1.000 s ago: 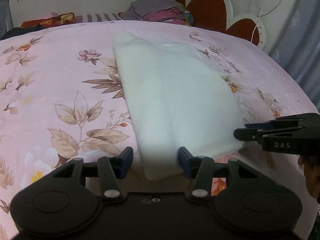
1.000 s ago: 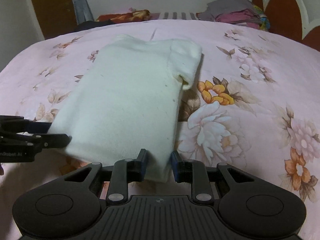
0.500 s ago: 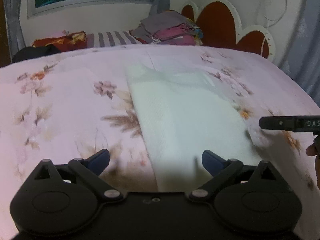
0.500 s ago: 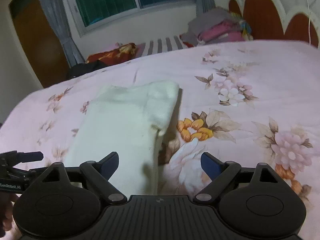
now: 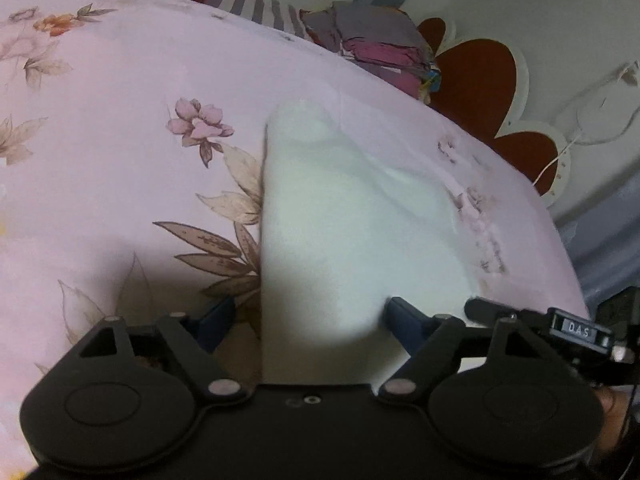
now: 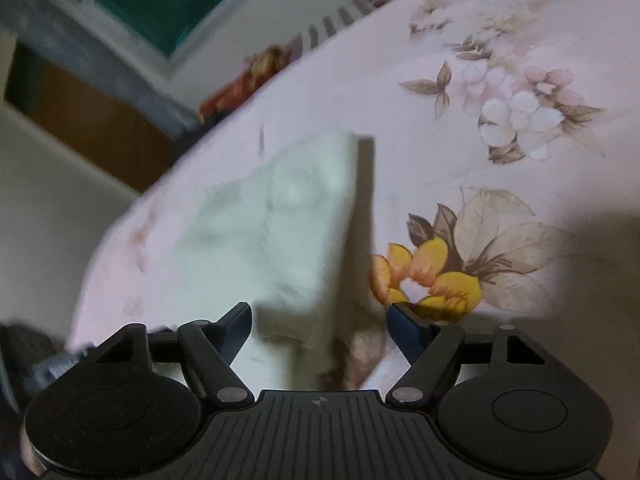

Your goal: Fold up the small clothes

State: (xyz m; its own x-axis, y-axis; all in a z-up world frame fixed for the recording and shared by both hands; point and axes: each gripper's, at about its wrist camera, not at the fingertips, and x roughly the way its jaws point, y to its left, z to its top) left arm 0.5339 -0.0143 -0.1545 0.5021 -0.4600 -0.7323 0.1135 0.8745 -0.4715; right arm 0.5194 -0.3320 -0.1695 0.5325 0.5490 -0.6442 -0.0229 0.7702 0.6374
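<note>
A small white fleecy garment [image 5: 340, 216] lies folded lengthwise on the pink floral bedsheet [image 5: 120, 120]. My left gripper [image 5: 308, 318] is open, its jaws standing on either side of the garment's near end. My right gripper [image 6: 320, 322] is open too, astride the garment's near corner [image 6: 288, 240]. The right gripper's tip also shows at the right edge of the left wrist view [image 5: 500, 312]. Both views are tilted and blurred.
A stack of folded clothes [image 5: 380, 48] sits at the far side of the bed beside a red and white headboard [image 5: 488, 76]. A striped pillow [image 5: 260, 4] and a window [image 6: 160, 0] lie beyond. The sheet [image 6: 520, 160] spreads to the right.
Both grippers let go of the garment's near edge a second ago and opened wide. Since then both have tilted and dropped back close over the garment's near end.
</note>
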